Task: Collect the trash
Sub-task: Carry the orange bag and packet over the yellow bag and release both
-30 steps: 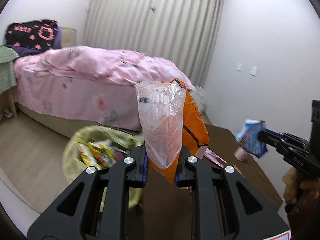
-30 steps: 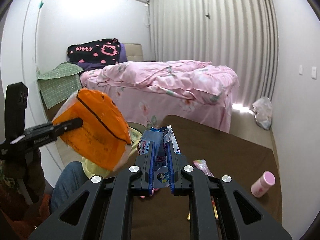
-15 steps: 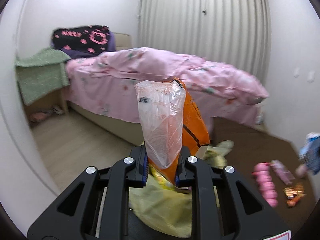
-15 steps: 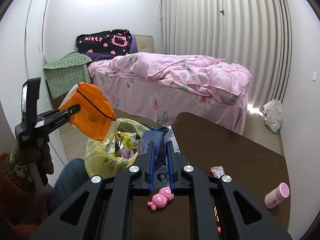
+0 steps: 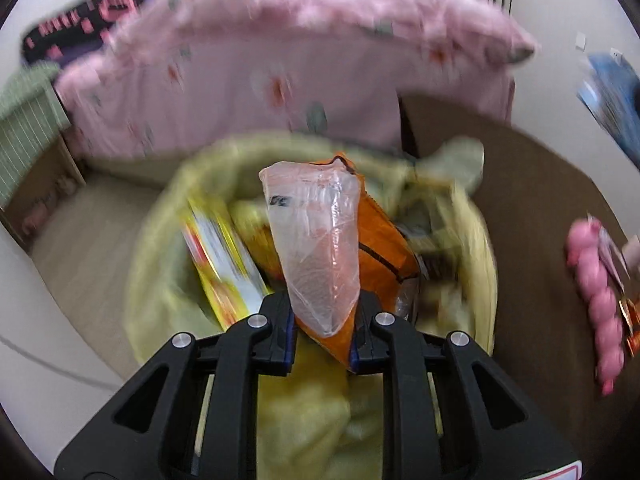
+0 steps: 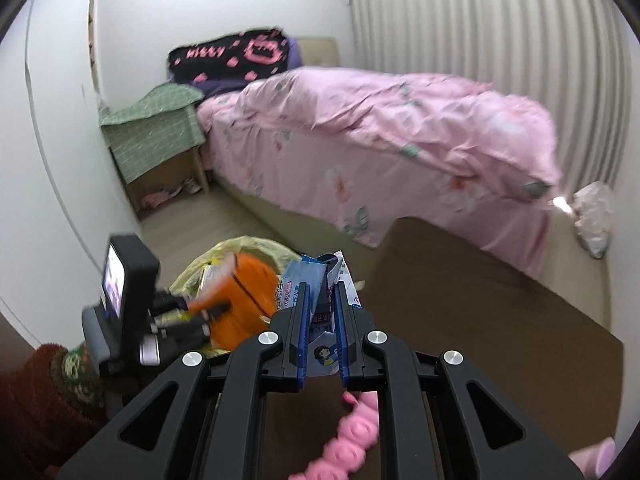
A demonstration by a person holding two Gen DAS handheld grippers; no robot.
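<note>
Nearest the left wrist camera, the left claw (image 5: 322,340) pinches an orange snack bag (image 5: 380,256) with a clear film front, poised above the open mouth of the yellow trash bag (image 5: 160,248), which already holds a yellow wrapper (image 5: 220,256) at about 9 o'clock of the orange bag. The right claw (image 6: 323,340) is pressed onto a blue-and-white packet (image 6: 308,280), with the trash bag at its 10 o'clock.

To do this drop well, I would lower the orange bag until it sits inside the rim before spreading the fingers, since light film may cling or drift outside. The packet should follow only once the left claw is clear of the opening.

A pink string of candy shapes (image 5: 596,292) lies at 3 o'clock on the brown worktop (image 5: 532,200). Beyond stands a bed (image 6: 380,128) with a pink floral duvet, a green-covered side table (image 6: 156,128) at 10 o'clock, and pleated curtains (image 6: 500,16) furthest off.
</note>
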